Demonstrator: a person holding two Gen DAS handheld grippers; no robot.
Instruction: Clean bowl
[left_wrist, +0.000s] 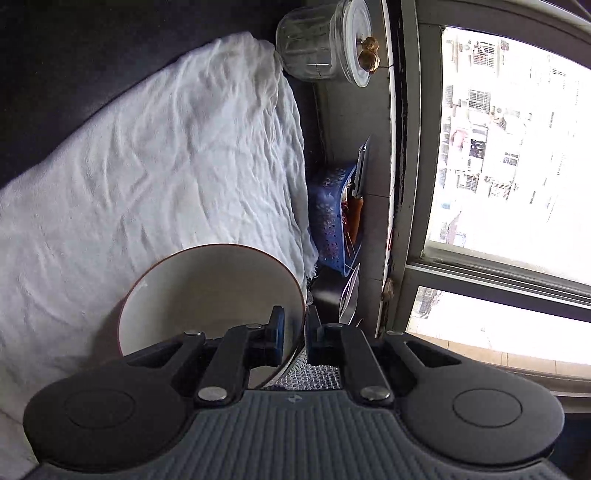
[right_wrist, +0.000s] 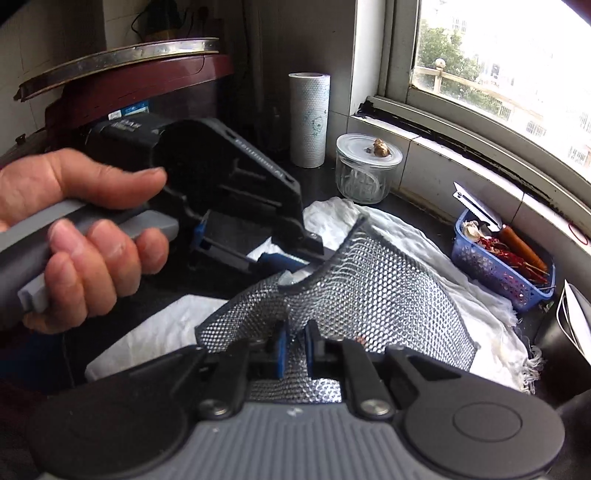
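The left gripper (left_wrist: 294, 332), nearest the lens in the left wrist view, has its fingers clamped on the right-hand wall of a white bowl (left_wrist: 207, 295), one finger inside the rim and one outside. The bowl, edged with a thin dark red line, is tipped on its side over a crumpled white cloth (left_wrist: 166, 166) spread on the dark surface (left_wrist: 44, 74). A patch of silver mesh scouring cloth (left_wrist: 306, 376) shows just below the fingers.

In the right wrist view, the right gripper (right_wrist: 294, 349) has its fingers closed on the near edge of the same mesh cloth (right_wrist: 369, 295), which drapes away from the camera. The cloth's far edge reaches the tips of the left gripper (right_wrist: 295, 258), gripped by the person's left hand (right_wrist: 81, 229) at left. The bowl itself is almost wholly hidden behind the mesh in this view.

Farther back on the surface stand a lidded glass jar (right_wrist: 367, 168) with a brown knob on top and a roll of patterned paper towel (right_wrist: 309, 120). At right, near the window (right_wrist: 498, 66), a blue plastic basket (right_wrist: 498, 266) holds dried red chillies, garlic and a wooden-handled tool. A round dark red appliance (right_wrist: 129, 85) sits at far left.
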